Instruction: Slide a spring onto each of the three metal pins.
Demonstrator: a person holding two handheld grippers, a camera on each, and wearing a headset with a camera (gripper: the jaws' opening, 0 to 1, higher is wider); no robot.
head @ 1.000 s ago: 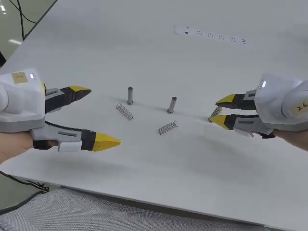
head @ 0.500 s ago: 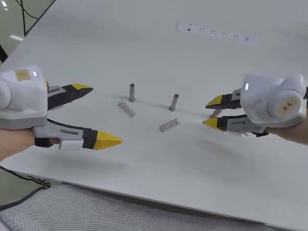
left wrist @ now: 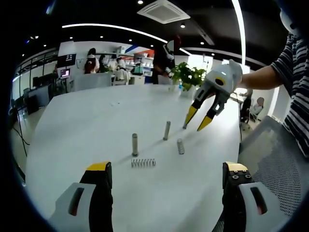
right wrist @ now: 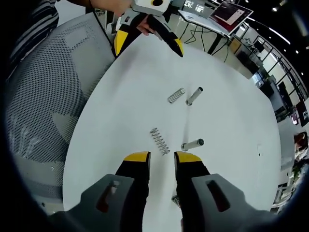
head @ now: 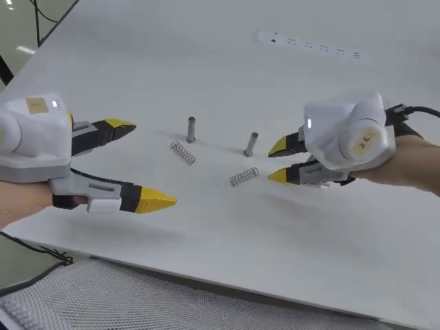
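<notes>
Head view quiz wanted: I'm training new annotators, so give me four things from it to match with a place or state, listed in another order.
Things:
1. left gripper
2. right gripper
3. power strip
4. left pin

Places or states:
A. standing upright beside a spring
B. jaws spread wide
C. lying flat at the far side of the table
D. jaws only a little apart

Pairs: 1-B, 2-D, 3-C, 4-A.

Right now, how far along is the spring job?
Done: nothing I can see. The left pin and right pin stand bare; the left spring and right spring lie loose on the table. In hand: nothing, left tool and right tool both open, the right tool nearest the right spring. Left: a spring on every pin.
</notes>
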